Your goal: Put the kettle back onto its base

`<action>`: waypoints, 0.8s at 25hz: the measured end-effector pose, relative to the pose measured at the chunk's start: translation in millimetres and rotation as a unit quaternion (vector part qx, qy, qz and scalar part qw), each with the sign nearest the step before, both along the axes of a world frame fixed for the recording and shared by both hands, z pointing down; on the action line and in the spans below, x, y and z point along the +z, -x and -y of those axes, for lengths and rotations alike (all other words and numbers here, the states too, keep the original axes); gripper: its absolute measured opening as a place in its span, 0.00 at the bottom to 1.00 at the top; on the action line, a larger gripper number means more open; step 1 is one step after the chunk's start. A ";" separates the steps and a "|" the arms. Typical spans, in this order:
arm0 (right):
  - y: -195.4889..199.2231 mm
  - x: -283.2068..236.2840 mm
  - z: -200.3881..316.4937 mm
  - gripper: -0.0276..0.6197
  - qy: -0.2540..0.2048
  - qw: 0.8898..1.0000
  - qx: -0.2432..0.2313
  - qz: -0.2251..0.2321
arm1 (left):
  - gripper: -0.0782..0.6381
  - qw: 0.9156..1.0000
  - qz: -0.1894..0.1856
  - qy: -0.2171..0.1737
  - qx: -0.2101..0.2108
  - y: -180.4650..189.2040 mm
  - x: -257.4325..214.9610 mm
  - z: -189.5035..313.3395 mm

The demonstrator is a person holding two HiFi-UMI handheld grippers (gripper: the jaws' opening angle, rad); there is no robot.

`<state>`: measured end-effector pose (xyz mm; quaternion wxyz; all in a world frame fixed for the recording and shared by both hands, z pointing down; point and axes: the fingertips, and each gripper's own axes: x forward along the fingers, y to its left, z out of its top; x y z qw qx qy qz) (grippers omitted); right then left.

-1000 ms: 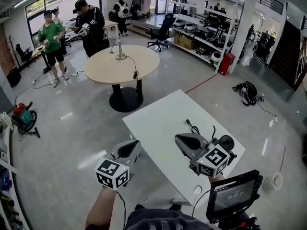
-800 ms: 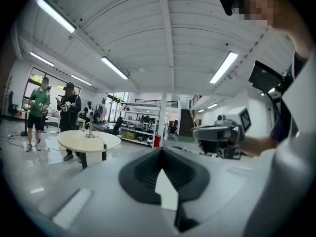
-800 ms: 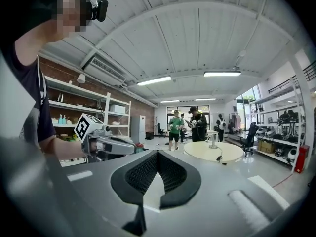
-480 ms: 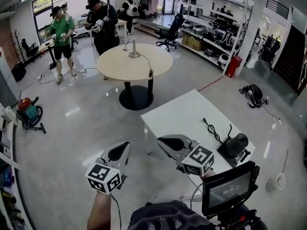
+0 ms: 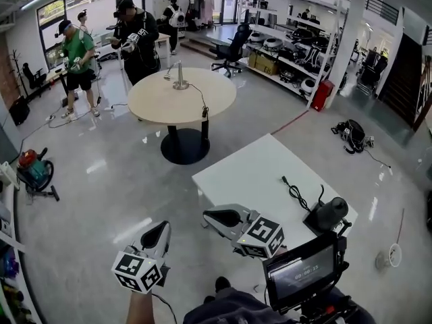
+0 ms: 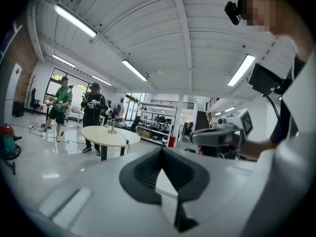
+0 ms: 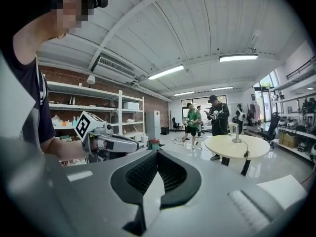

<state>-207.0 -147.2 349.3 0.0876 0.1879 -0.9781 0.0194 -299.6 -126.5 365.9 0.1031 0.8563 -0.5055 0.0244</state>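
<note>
A: Since a second ago, both grippers have drawn back toward us. The right gripper (image 5: 209,216) no longer overlaps the kettle (image 5: 332,212) and sits well left of it.

B: Noted. We read the fingers of both as closed, nothing between them. The left gripper (image 5: 160,229) hangs beside the tabletop (image 5: 256,164), over the floor.

A: The kettle stands at the tabletop's right corner, its cord (image 5: 295,194) just beside it. We cannot tell how it sits on the base (image 5: 312,224).
</note>
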 end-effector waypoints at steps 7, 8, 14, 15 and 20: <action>-24.6 -11.6 40.4 0.05 0.013 0.999 0.022 0.034 | 0.11 1.000 0.012 -0.007 0.015 -27.0 -16.3 41.2; -29.6 -12.2 45.5 0.05 0.014 0.999 0.026 0.036 | 0.11 1.000 0.015 -0.009 0.018 -33.1 -16.7 47.0; -25.2 3.0 67.3 0.05 0.028 0.998 0.033 0.054 | 0.11 0.999 0.017 -0.026 0.014 -27.9 -12.0 73.0; -17.7 -1.2 71.7 0.05 0.025 0.998 0.025 0.048 | 0.11 0.999 0.016 -0.030 0.008 -20.8 -20.4 77.8; -7.4 -35.8 77.6 0.05 0.045 0.998 0.030 0.018 | 0.11 1.000 0.023 -0.011 -0.012 -9.8 -38.0 84.1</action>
